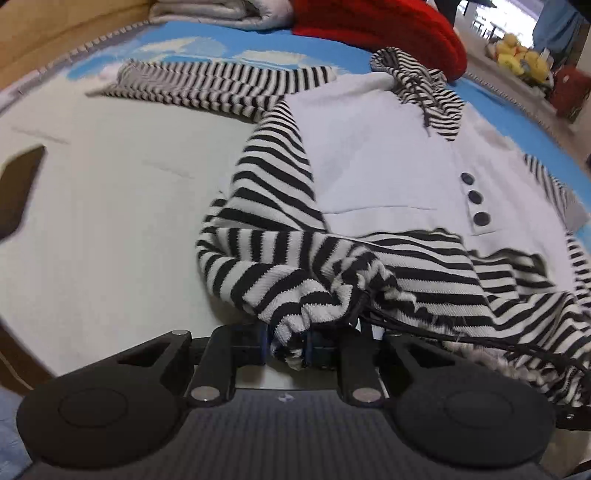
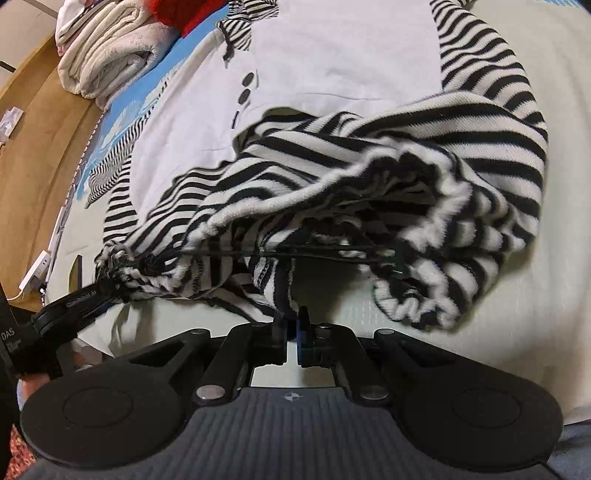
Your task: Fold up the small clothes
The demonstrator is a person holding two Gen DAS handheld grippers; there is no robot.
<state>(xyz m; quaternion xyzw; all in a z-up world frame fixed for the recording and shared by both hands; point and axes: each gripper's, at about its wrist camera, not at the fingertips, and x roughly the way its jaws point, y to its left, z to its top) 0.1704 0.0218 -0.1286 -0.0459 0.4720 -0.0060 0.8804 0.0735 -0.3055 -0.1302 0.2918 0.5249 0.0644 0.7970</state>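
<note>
A small white garment (image 1: 373,162) with black-and-white striped sleeves, striped hem and three dark buttons (image 1: 475,197) lies on the bed. My left gripper (image 1: 286,345) is shut on the bunched striped hem (image 1: 295,295) at its left corner. My right gripper (image 2: 291,325) is shut on the striped hem (image 2: 332,206) at the other corner, lifted off the bed. The left gripper (image 2: 85,291) also shows at the left of the right wrist view, gripping the hem. A black drawstring (image 2: 280,254) runs taut between the two grips. One striped sleeve (image 1: 207,83) lies spread out to the far left.
The bed has a pale sheet (image 1: 110,206) and a blue patterned cover (image 1: 207,44). A red knit item (image 1: 380,26) and a folded grey blanket (image 1: 221,13) lie at the head. Folded cream towels (image 2: 107,48) sit beside a wooden floor (image 2: 40,155). Yellow plush toys (image 1: 521,59) stand far right.
</note>
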